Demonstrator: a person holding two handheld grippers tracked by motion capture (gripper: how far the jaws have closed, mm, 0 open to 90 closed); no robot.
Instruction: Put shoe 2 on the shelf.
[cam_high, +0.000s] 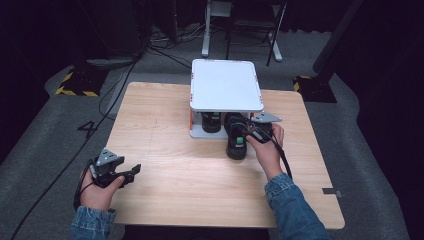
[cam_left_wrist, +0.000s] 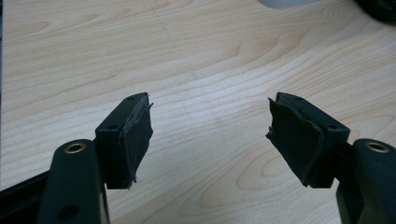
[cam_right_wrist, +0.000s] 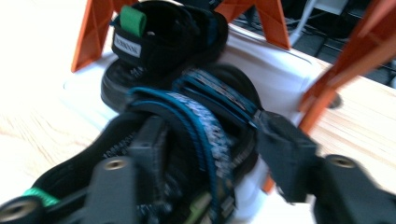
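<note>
The right hand-held gripper (cam_right_wrist: 210, 154) has its jaws parted around the near sandal (cam_right_wrist: 187, 140), which lies half out of the rack (cam_high: 226, 85) onto the desk (cam_high: 175, 165). If a pad snags the blue straps, the sandal may drag off. The left hand-held gripper (cam_left_wrist: 210, 135) gapes empty.

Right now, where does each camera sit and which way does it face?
High view: above the person's side, facing forward and down on the table, white rack, both forearms.
Left gripper view: on the left gripper, facing bare tabletop between open fingers.
Right gripper view: on the right gripper, facing sandals under the rack.
Shared: sandal, rack.
</note>
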